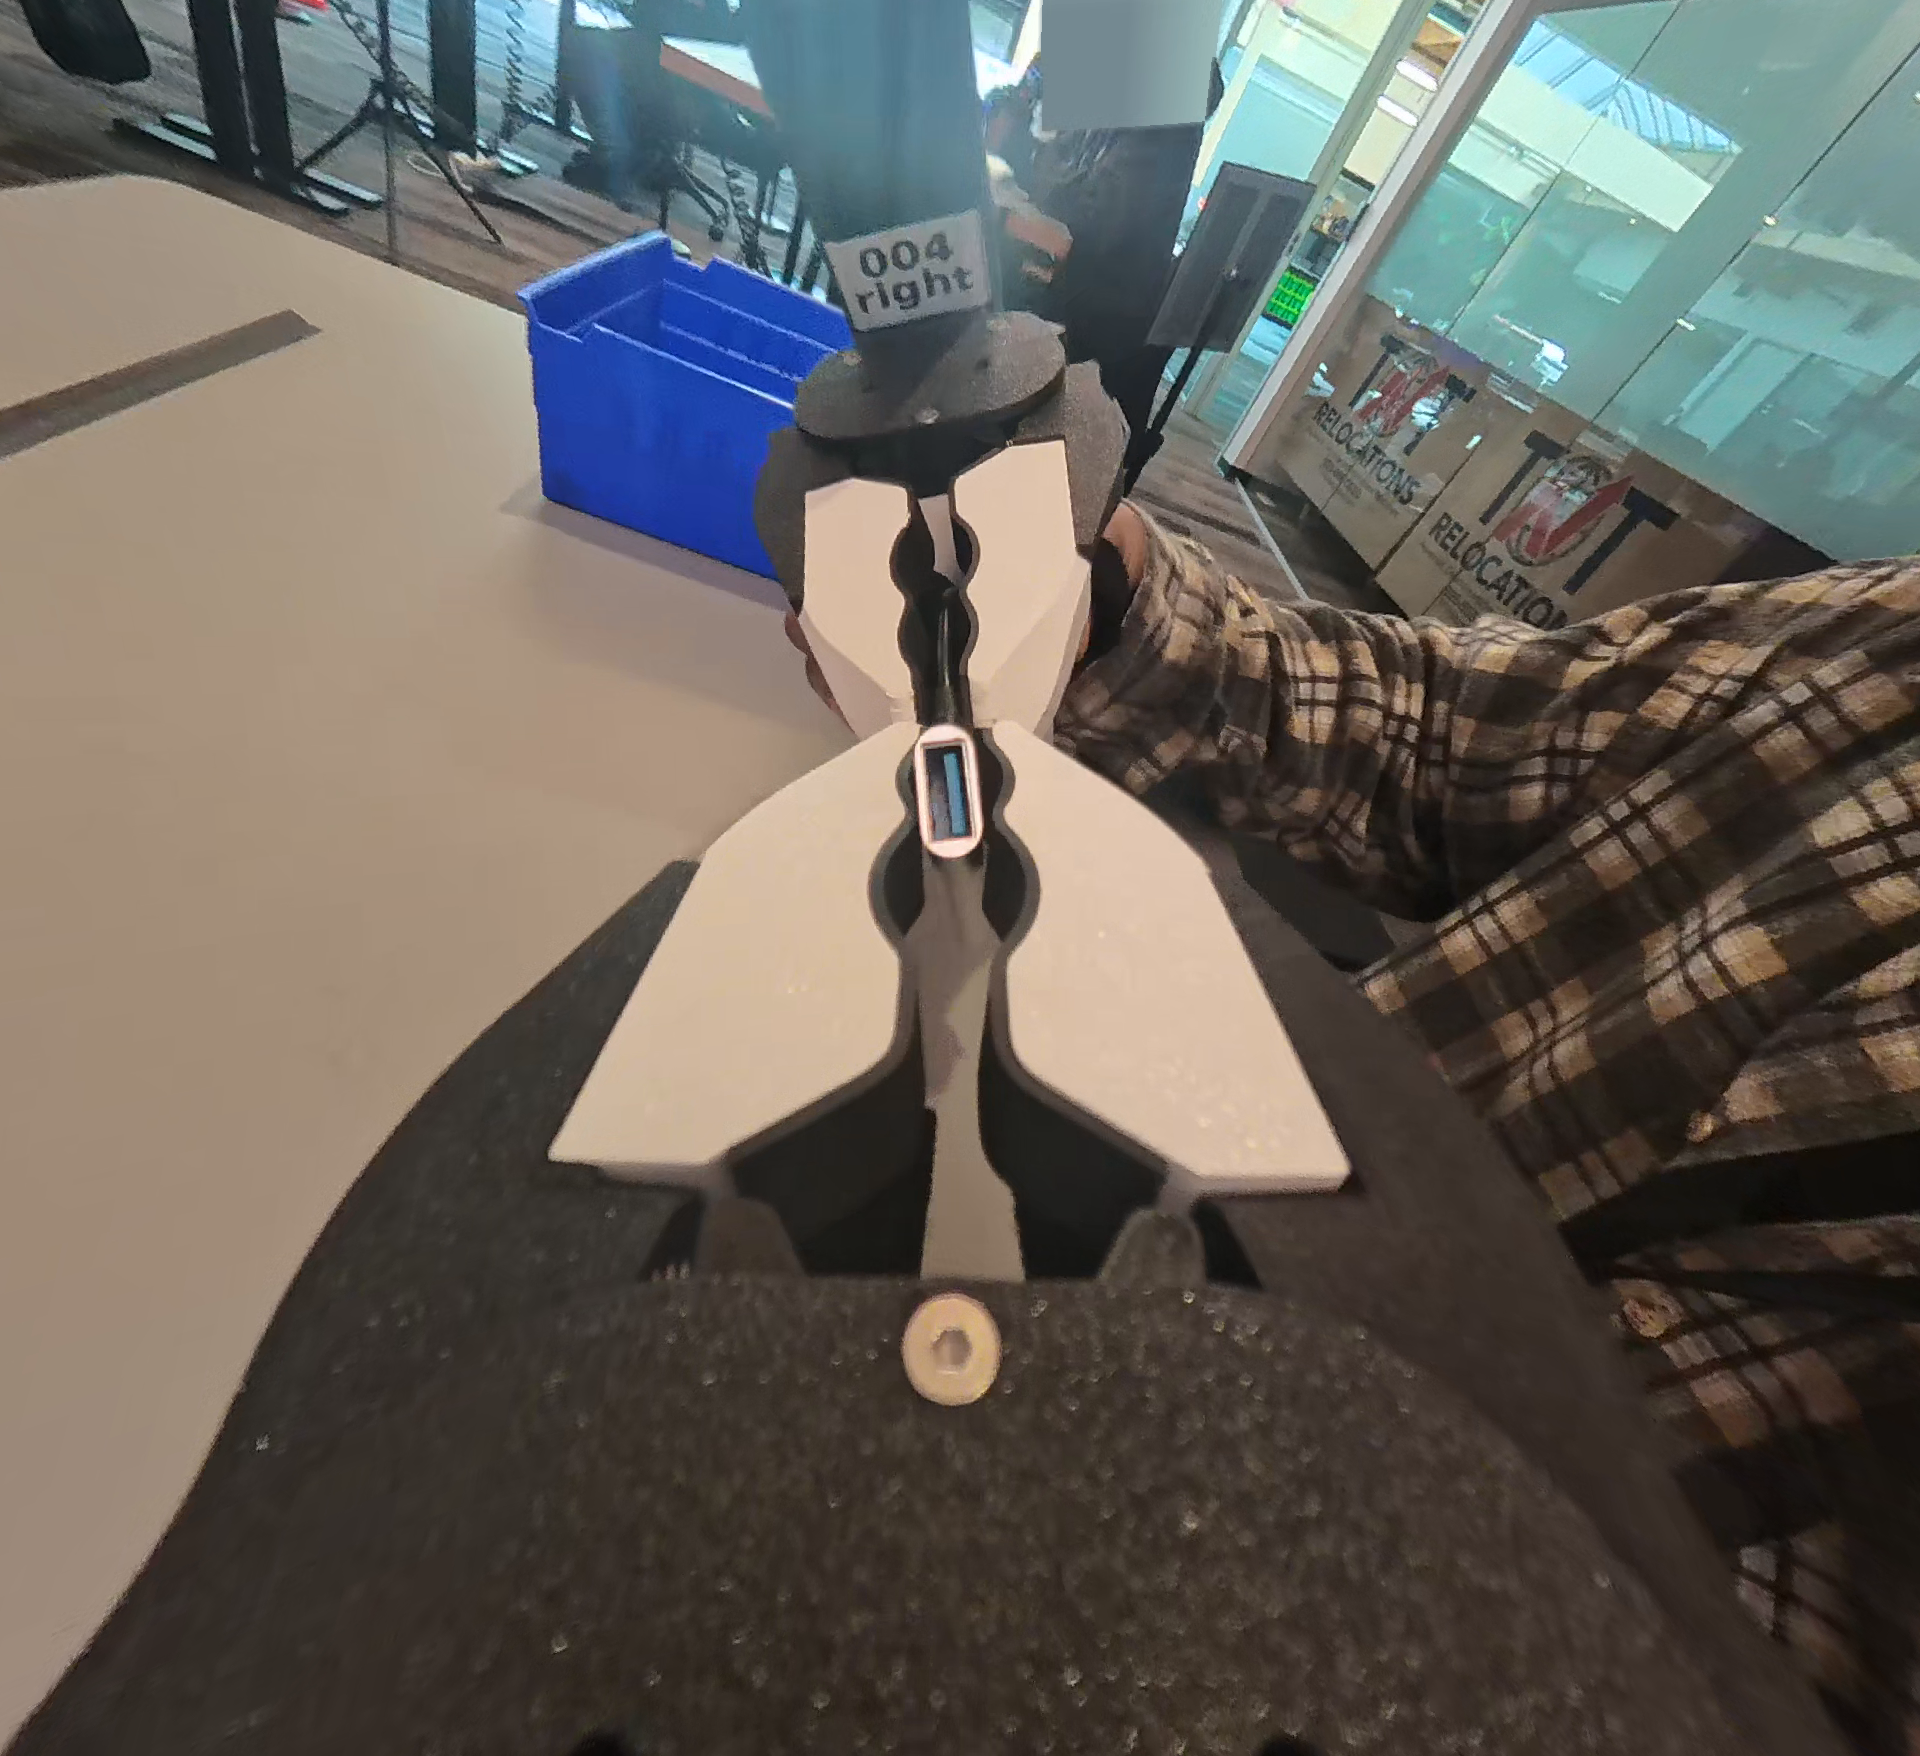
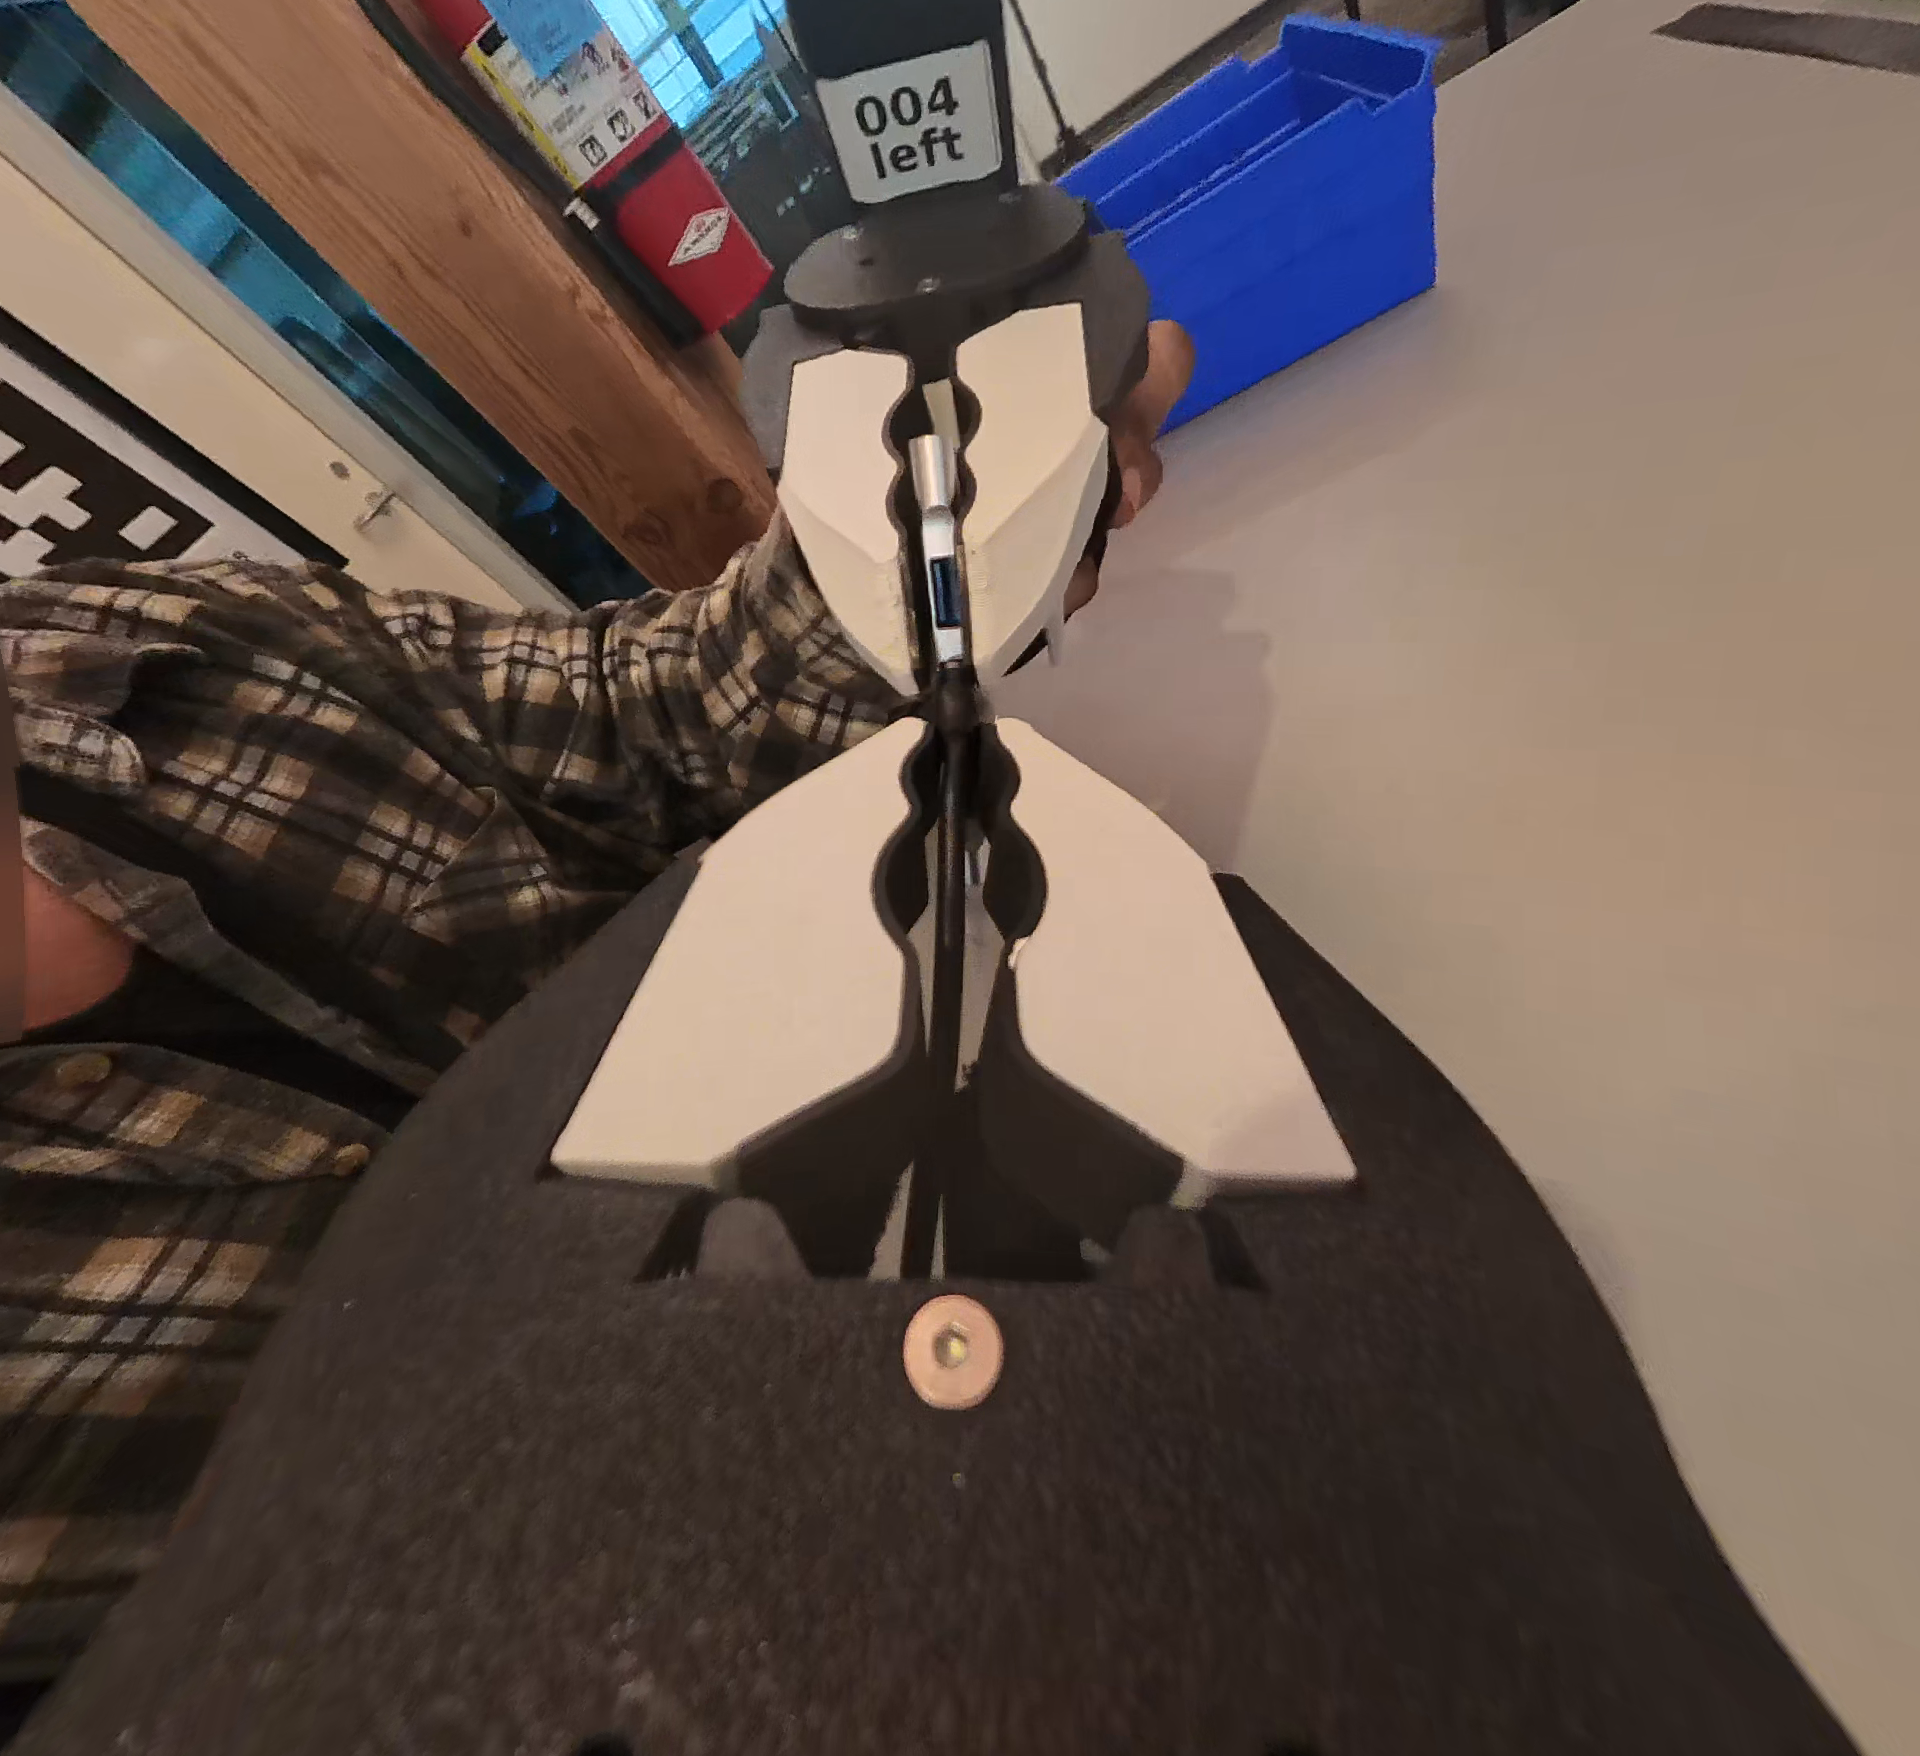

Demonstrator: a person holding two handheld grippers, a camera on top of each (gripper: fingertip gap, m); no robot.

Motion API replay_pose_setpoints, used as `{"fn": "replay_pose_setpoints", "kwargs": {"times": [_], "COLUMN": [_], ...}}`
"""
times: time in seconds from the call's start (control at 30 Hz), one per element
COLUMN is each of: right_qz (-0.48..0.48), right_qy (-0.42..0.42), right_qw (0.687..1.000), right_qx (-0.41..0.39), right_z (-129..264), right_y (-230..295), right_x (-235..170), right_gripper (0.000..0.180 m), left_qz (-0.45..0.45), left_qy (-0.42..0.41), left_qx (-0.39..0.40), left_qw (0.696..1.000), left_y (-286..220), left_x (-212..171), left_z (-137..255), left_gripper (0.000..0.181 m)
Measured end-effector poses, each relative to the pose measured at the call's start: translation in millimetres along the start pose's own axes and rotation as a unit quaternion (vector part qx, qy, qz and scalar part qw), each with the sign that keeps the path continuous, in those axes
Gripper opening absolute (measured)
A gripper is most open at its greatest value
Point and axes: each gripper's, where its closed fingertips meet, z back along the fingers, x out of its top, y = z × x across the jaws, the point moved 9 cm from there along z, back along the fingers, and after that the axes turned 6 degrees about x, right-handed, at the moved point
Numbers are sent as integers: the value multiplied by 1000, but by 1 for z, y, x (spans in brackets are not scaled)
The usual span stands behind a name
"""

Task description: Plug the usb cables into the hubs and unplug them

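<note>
In the left wrist view, my left gripper (image 1: 948, 742) is shut on a slim silver USB hub (image 1: 948, 797) with a blue port facing up. My right gripper (image 1: 938, 704) faces it tip to tip, shut on a black USB cable (image 1: 940, 641). In the right wrist view, my right gripper (image 2: 951, 727) grips the black cable (image 2: 948, 885), whose plug end meets the end of the silver hub (image 2: 940, 553) held by the left gripper (image 2: 951, 662). I cannot tell whether the plug is seated in the hub. Both grippers are held above the table.
A blue plastic bin (image 1: 644, 418) stands on the white table (image 1: 312, 667), also in the right wrist view (image 2: 1299, 179). Plaid sleeves (image 1: 1455, 771) hold the grippers. A dark tape strip (image 1: 156, 376) lies on the table. A fire extinguisher (image 2: 665, 210) hangs on a wooden post. Left and right tips are no more than a few centimetres apart.
</note>
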Motion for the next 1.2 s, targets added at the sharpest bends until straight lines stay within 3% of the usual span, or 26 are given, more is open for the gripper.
{"fn": "replay_pose_setpoints", "kwargs": {"times": [0.27,0.4,0.5,0.67,0.8,1.2], "right_qz": [-3,-13,-16,-23,-29,-17], "right_qy": [-32,-84,-104,-120,-129,-149], "right_qw": [999,996,994,992,991,988], "right_qx": [2,-3,-4,8,24,24], "right_z": [4,16,18,13,9,8], "right_y": [3,1,-1,-3,-4,-9], "right_x": [4,4,4,4,6,4], "right_gripper": [6,6,6,5,5,5], "left_qz": [3,32,58,64,57,102], "left_qy": [-28,-80,-79,-54,-44,-153], "left_qx": [-17,4,-7,-18,-30,-5], "left_qw": [999,996,995,996,997,983], "left_y": [3,8,8,6,4,7], "left_x": [11,11,-1,-14,-14,-19], "left_z": [0,11,4,-12,-18,-3], "left_gripper": [7,32,36,29,9,7]}}
